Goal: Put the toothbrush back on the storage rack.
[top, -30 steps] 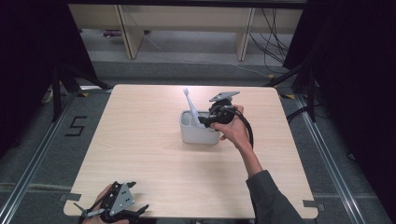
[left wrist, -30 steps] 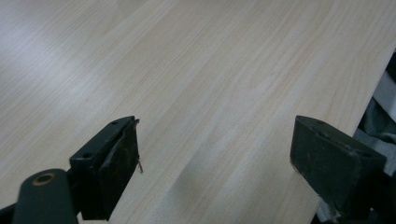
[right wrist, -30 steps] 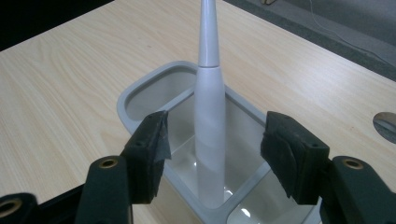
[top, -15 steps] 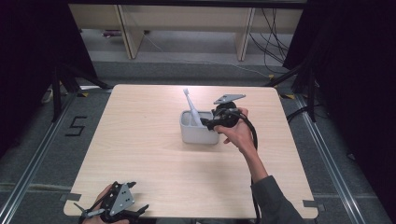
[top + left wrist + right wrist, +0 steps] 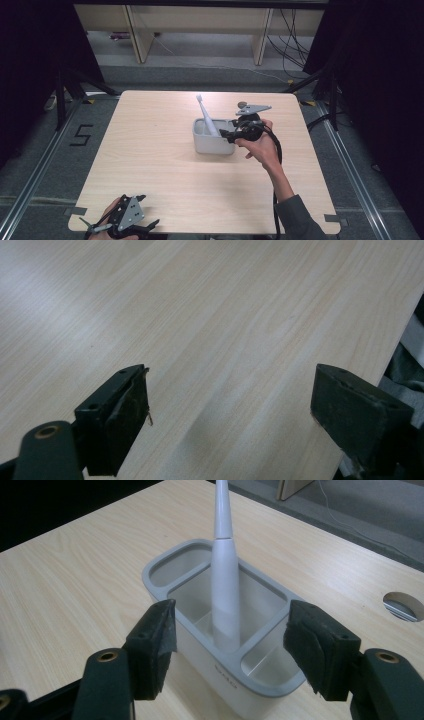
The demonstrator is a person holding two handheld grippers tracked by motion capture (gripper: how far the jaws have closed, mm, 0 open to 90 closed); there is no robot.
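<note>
A white and grey three-compartment caddy point(image 5: 213, 144) stands near the table's middle. A white toothbrush point(image 5: 204, 112) leans upright in its middle compartment point(image 5: 235, 610). My right gripper point(image 5: 228, 135) hovers at the caddy's right end, pointing left, and is open. In the right gripper view the gripper point(image 5: 232, 632) frames the caddy's point(image 5: 260, 680) near end and the toothbrush point(image 5: 224, 580), and its pads touch neither. My left gripper point(image 5: 146, 210) rests at the table's near left edge. It point(image 5: 230, 415) is open over bare wood.
The wooden table point(image 5: 150, 150) has a round cable hole point(image 5: 402, 605) just behind the right gripper's plate. A dark floor and metal frame rails surround it. Shelving legs stand beyond the far edge.
My right gripper has drawn back a little to the right, away from the caddy. The toothbrush, caddy and left gripper have stayed put.
</note>
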